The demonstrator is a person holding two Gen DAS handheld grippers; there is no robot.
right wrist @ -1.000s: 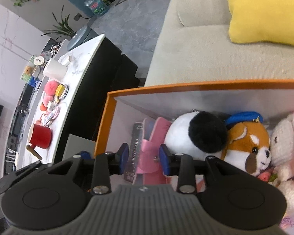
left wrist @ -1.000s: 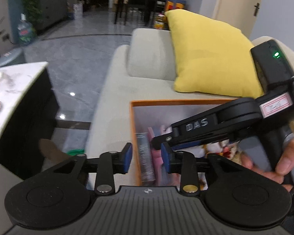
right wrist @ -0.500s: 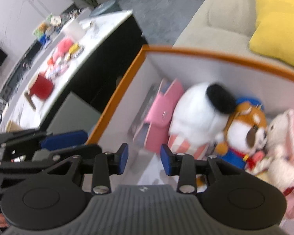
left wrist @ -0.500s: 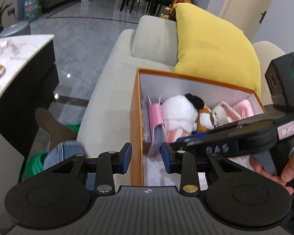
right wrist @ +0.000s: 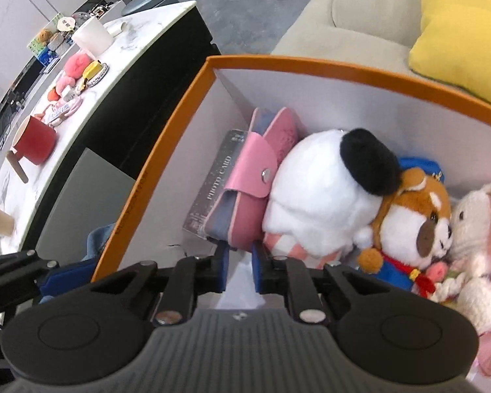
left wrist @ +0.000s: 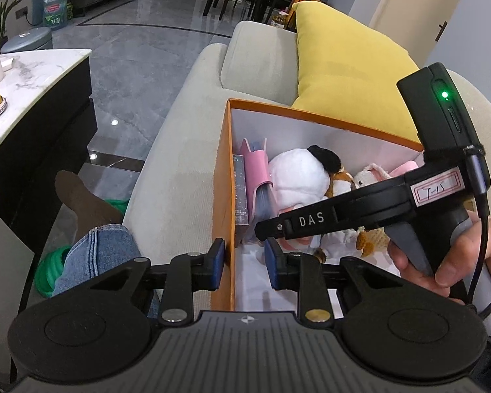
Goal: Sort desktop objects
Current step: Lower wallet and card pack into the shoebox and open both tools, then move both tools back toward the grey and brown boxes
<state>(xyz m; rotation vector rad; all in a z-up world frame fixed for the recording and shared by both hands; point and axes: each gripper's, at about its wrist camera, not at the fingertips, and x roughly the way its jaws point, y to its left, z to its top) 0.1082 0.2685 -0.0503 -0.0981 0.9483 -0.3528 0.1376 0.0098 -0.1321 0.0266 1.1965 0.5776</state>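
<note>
Your left gripper [left wrist: 244,263] straddles the orange box [left wrist: 224,177] wall, jaws just narrowing, not yet clamped. Right gripper [right wrist: 240,270] just closed, empty, near the pink wallet [right wrist: 245,190] inside the box. Pull early and the box may slide off the sofa [left wrist: 180,150].

Orange box [right wrist: 167,150] (white inside); pink card holder [right wrist: 248,177]; white plush [right wrist: 314,193], black ear; yellow cushion [left wrist: 347,65]; red mug [right wrist: 36,144]; white-marbled bench [right wrist: 140,42].

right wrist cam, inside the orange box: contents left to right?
Photo card pack → pink snap wallet → white plush with black ear → brown-and-white dog plush in blue cap → white bunny plush.
</note>
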